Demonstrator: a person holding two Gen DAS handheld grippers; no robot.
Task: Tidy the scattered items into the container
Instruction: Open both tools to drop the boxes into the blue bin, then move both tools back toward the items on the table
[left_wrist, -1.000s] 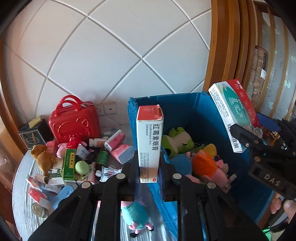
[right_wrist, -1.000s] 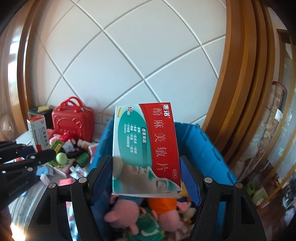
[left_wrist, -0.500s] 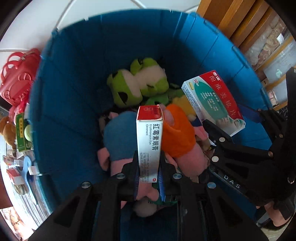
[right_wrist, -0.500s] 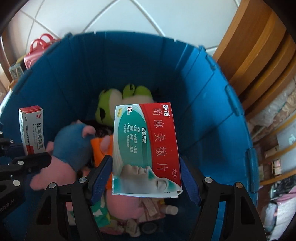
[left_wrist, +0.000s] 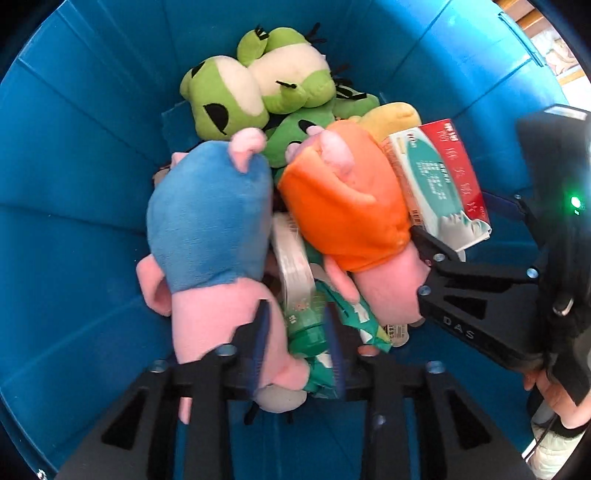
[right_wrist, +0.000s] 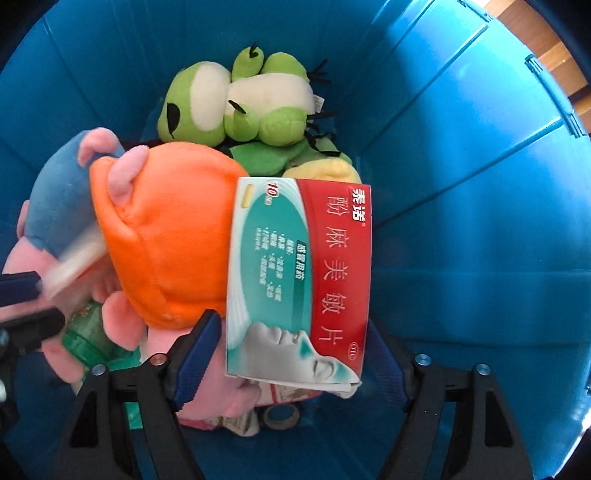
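Note:
Both grippers point down into the blue container (left_wrist: 74, 184) (right_wrist: 461, 184). My left gripper (left_wrist: 297, 339) is opening. The white ointment box (left_wrist: 291, 254) has left its pads and shows as a blur just past the fingertips, dropping between the two pig plushes. In the right wrist view that box (right_wrist: 74, 258) blurs by the left gripper (right_wrist: 26, 306). My right gripper (right_wrist: 291, 354) is opening too. The red-and-teal medicine box (right_wrist: 299, 280) (left_wrist: 436, 177) still stands between its fingers, with a gap at the left pad.
Inside lie green frog plushes (left_wrist: 255, 85), a pig plush in blue (left_wrist: 207, 221), a pig plush in orange (right_wrist: 162, 236), a yellow plush (left_wrist: 391, 114), a green packet (left_wrist: 310, 332) and a tape roll (right_wrist: 282, 417). A person's hand (left_wrist: 554, 398) holds the right gripper.
Both grippers swung from the wall view down into the container and sank lower. The left jaws let go of the ointment box. The right jaws widened off the medicine box.

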